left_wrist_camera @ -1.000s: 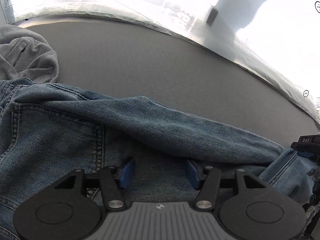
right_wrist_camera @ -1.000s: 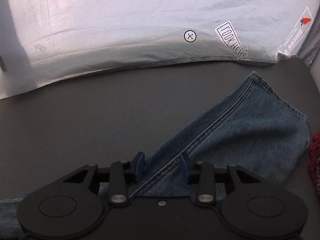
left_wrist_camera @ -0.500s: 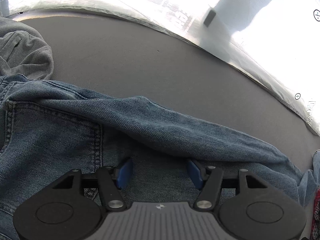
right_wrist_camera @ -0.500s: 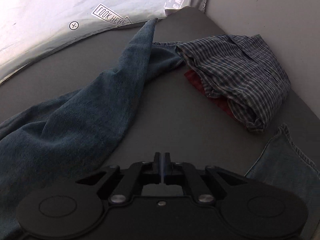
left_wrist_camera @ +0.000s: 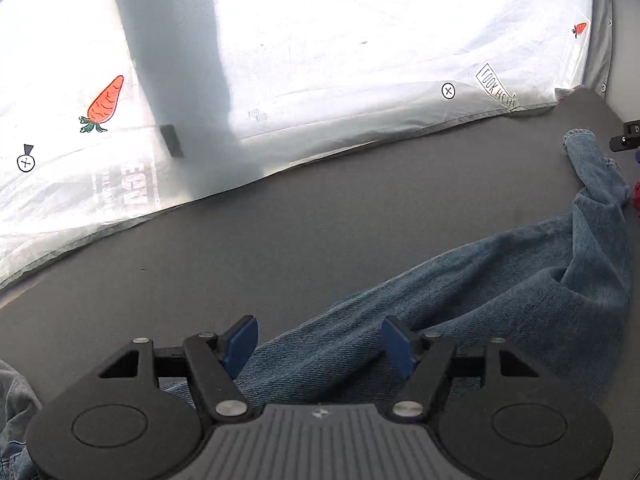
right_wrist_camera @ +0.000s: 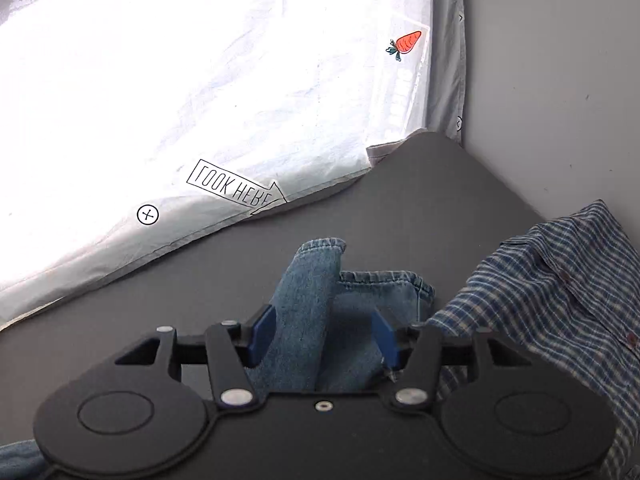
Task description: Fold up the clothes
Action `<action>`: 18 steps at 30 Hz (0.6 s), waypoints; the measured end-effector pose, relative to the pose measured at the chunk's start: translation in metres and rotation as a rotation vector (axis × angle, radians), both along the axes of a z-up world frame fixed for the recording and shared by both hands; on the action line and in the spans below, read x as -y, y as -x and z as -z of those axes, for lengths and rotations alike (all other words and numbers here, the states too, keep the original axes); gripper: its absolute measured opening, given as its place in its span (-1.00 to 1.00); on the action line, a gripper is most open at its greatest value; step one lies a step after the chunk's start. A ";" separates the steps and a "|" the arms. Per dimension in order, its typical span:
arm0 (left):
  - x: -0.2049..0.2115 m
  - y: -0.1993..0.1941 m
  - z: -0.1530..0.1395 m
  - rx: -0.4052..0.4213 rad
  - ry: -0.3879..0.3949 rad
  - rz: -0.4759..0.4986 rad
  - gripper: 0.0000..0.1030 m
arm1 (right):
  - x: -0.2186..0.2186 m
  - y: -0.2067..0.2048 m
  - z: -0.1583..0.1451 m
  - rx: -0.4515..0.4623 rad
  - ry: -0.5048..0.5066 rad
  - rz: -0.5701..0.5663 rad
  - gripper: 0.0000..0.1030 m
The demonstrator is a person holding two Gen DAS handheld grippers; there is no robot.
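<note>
Blue jeans [left_wrist_camera: 500, 300] lie crumpled on the dark grey tabletop [left_wrist_camera: 280, 232], one leg running to a hem [left_wrist_camera: 580, 140] at the far right. My left gripper [left_wrist_camera: 318, 342] hovers low over the near end of that leg. Its jaws are opening and denim lies under and between the blue pads [left_wrist_camera: 240, 340] without being pinched. My right gripper [right_wrist_camera: 324, 336] sits over the jeans' leg ends [right_wrist_camera: 316, 280]. Its jaws are opening too, with a raised fold of denim between the pads, loose on the right side.
A blue plaid shirt [right_wrist_camera: 560, 288] is heaped right of the right gripper, against a grey wall [right_wrist_camera: 560, 80]. A bright white sheet [left_wrist_camera: 360, 40] printed with carrots and "LOOK HERE" hangs along the table's far edge. Something red [left_wrist_camera: 636, 196] shows at the left view's right edge.
The left gripper swung and rolled from the pocket area to the leg and widened a little. The right gripper, shut and empty half a second ago, moved over the leg hems and opened.
</note>
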State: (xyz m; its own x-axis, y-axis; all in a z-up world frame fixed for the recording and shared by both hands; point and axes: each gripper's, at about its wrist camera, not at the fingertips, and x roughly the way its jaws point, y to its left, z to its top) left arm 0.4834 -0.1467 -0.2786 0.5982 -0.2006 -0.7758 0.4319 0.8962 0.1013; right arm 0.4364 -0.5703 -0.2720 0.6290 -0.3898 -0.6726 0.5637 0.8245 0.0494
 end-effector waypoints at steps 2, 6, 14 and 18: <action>0.019 -0.016 0.010 -0.022 0.004 0.038 0.39 | 0.013 -0.025 0.016 -0.048 -0.036 -0.015 0.13; 0.056 -0.037 0.029 -0.119 0.021 0.151 0.42 | 0.025 -0.057 0.041 -0.145 -0.091 -0.059 -0.04; 0.084 -0.027 0.034 0.007 -0.011 0.118 -0.85 | 0.018 -0.044 -0.024 0.054 0.015 -0.216 -0.90; 0.066 -0.030 -0.006 0.191 0.022 -0.041 -0.94 | 0.033 -0.018 -0.092 0.338 0.013 -0.251 -0.90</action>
